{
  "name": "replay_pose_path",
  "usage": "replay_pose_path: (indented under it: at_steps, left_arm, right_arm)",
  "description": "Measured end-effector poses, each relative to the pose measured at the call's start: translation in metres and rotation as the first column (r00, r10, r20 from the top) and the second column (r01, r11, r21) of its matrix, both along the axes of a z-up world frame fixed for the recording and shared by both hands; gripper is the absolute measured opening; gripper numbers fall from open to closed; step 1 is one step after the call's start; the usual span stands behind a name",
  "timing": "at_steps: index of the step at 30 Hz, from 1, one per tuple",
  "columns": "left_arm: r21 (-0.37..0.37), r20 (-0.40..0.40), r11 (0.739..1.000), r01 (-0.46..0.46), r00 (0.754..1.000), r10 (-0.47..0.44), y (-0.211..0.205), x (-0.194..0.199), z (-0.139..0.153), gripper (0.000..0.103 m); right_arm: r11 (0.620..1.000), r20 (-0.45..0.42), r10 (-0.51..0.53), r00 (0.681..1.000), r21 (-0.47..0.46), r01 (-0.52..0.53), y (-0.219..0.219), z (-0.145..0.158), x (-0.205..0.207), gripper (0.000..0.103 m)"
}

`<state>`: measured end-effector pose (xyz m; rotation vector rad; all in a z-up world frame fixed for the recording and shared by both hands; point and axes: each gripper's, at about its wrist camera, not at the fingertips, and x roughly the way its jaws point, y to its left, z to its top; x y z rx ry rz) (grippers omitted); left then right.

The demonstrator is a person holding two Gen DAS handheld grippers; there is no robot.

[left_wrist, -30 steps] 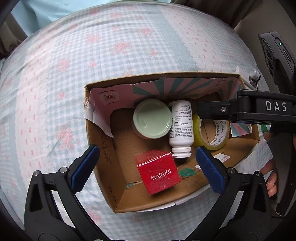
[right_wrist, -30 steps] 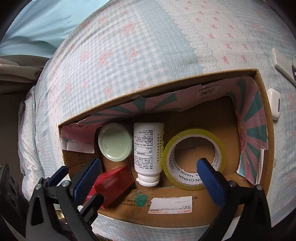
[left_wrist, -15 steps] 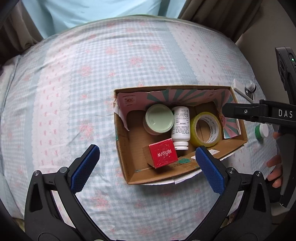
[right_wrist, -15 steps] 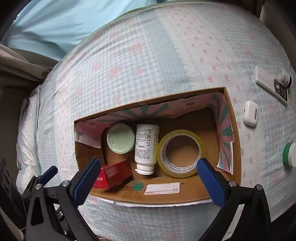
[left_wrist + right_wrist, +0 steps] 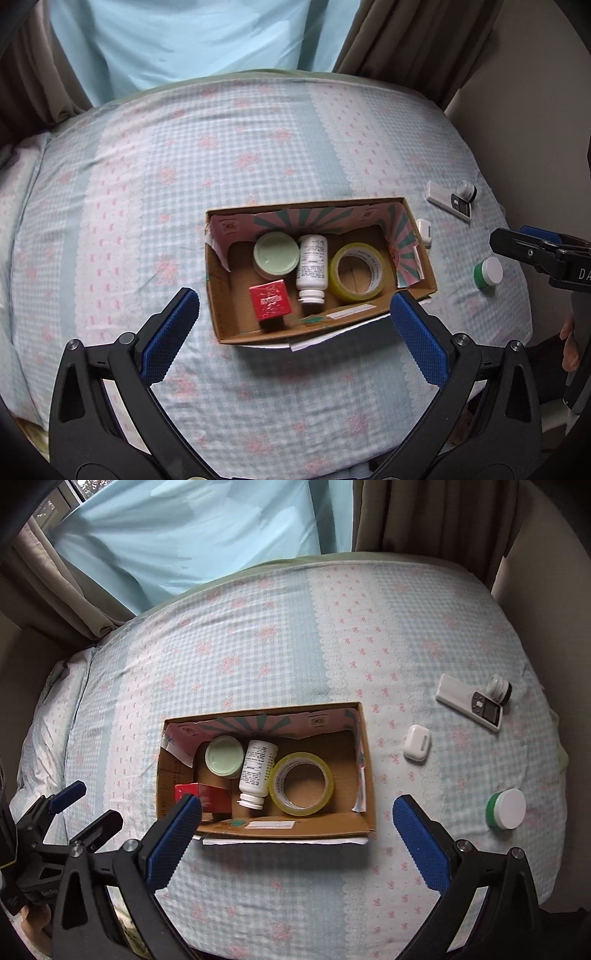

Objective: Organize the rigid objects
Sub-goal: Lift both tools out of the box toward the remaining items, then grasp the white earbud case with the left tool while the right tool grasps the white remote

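Both claws hang spread wide and empty above the bed (image 5: pixel 280 635): the left claw (image 5: pixel 295 332) has the cardboard box (image 5: pixel 218 291) just ahead between its fingers, and the right claw (image 5: pixel 297 834) sits just short of the box's near wall. Inside the box, ahead of the left claw, lie a red carton (image 5: pixel 269 303), a pale green lidded jar (image 5: pixel 276 254), a white bottle (image 5: pixel 312 266) on its side and a roll of yellow tape (image 5: pixel 357 274). To the right of the right claw, on the bedspread outside the box, lie a green jar with a white lid (image 5: pixel 506 808), a white earbud case (image 5: pixel 417 743), a white remote (image 5: pixel 468 702) and a small dark jar (image 5: pixel 498 689) touching the remote.
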<state>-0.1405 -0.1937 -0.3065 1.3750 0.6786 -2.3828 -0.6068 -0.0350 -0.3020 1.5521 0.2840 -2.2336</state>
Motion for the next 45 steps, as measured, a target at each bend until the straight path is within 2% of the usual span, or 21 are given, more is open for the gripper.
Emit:
replay_pose_path:
  at_steps: [5,13,18,23,29,35,40,45]
  left_arm:
    - [-0.024,-0.015,1.000,-0.005,1.000,0.005,0.042,-0.017,0.021,0.103]
    - [-0.052,-0.029,0.999,0.006,1.000,-0.008,0.117,-0.070,0.050,0.103]
    - [-0.043,0.005,0.999,-0.012,1.000,0.013,0.161,-0.115,0.049,0.103]
    - [-0.031,0.034,0.998,-0.048,0.998,0.050,0.192,-0.158,0.045,0.103]
    - [-0.028,0.107,0.998,-0.059,0.992,0.062,0.212,-0.208,0.024,0.103]
    - [-0.006,0.162,0.999,-0.036,0.986,0.036,0.220,-0.254,-0.008,0.103]
    - [0.020,0.204,1.000,0.005,0.979,-0.009,0.226,-0.293,-0.049,0.103]
    - [0.056,0.257,0.998,0.025,0.966,-0.039,0.227,-0.327,-0.107,0.103]
  right_arm:
    - [0.999,-0.069,0.015,0.998,0.049,-0.012,0.054,0.020,0.002,0.103]
    - [0.993,-0.104,0.082,0.991,0.090,-0.073,0.142,0.031,-0.025,0.103]
    - [0.983,-0.143,0.174,0.974,0.091,-0.162,0.180,0.033,-0.050,0.103]
    - [0.966,-0.121,0.254,0.960,0.074,-0.247,0.202,0.027,-0.098,0.103]
    - [0.914,-0.095,0.401,0.911,0.116,-0.390,0.198,0.006,-0.158,0.103]
    - [0.863,-0.053,0.498,0.866,0.128,-0.489,0.189,-0.021,-0.208,0.103]
    - [0.784,-0.016,0.607,0.795,0.177,-0.595,0.176,-0.053,-0.238,0.103]
    - [0.703,0.080,0.682,0.727,0.202,-0.682,0.157,-0.106,-0.262,0.103]
